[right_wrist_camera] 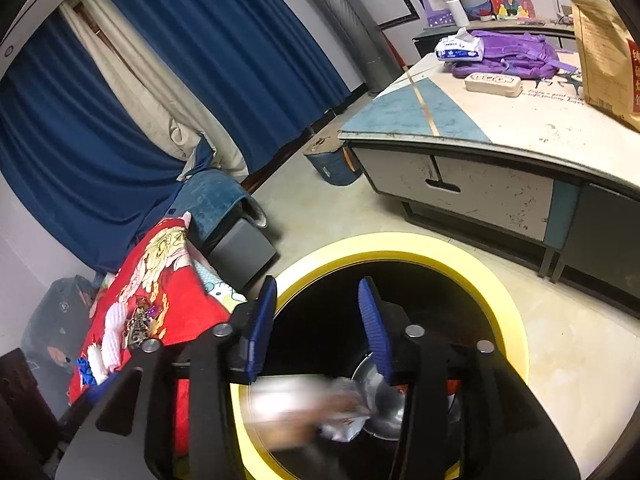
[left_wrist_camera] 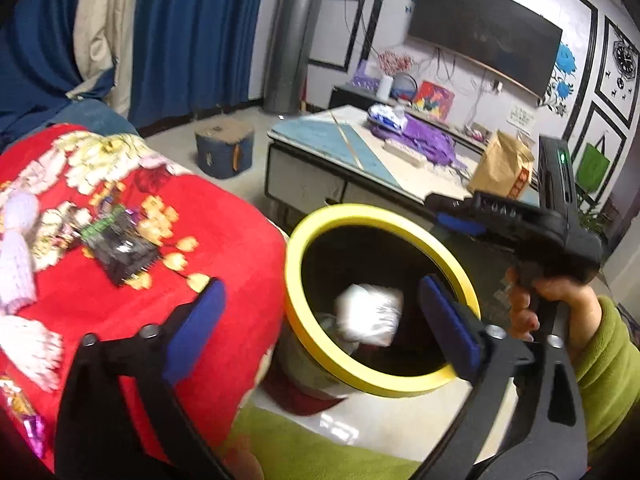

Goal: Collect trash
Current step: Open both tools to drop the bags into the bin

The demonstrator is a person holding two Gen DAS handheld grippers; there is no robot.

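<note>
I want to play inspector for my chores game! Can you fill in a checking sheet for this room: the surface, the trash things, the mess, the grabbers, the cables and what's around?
Surface: red flowered blanket, beside the bin.
Job's things: yellow-rimmed bin on the floor; white crumpled trash, blurred, inside its opening; dark wrapper on the blanket.
Clutter: white foam sleeves and shiny purple wrapper on the blanket.
Grippers: left gripper open wide, nothing between its pads; right gripper open above the bin, pads touching nothing.
Cables: wires hang under the wall television.
Surroundings: low table with purple backpack and paper bag; blue curtains.
</note>
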